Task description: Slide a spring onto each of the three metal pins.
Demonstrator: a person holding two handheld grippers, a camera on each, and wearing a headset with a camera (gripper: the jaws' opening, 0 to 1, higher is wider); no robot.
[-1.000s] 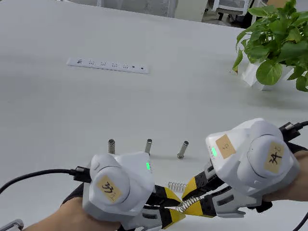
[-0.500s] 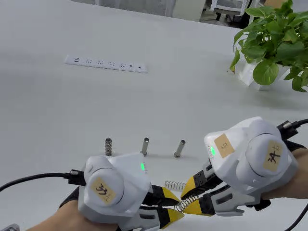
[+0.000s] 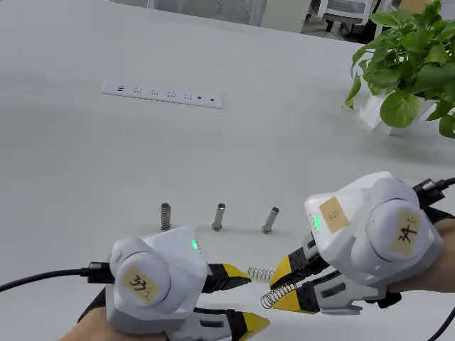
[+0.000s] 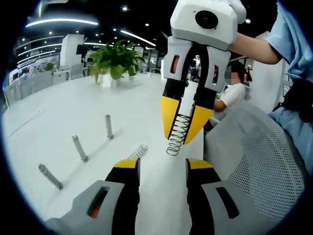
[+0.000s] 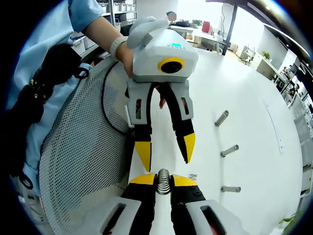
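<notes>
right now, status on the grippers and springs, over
Right gripper shut on a spring. Left gripper open, empty. Left pin sprung, middle pin and right pin bare. Loose spring on the table short of the pins, otherwise nothing in the way.

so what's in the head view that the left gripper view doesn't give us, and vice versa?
Head view adds the power strip far across the table and the white housing of the open left gripper. Left gripper view adds a mesh chair, a blue sleeve and ceiling lights. Both share the three pins, one end pin already wearing a spring, the loose spring on the table, the plant, and the right gripper shut on the held spring.
</notes>
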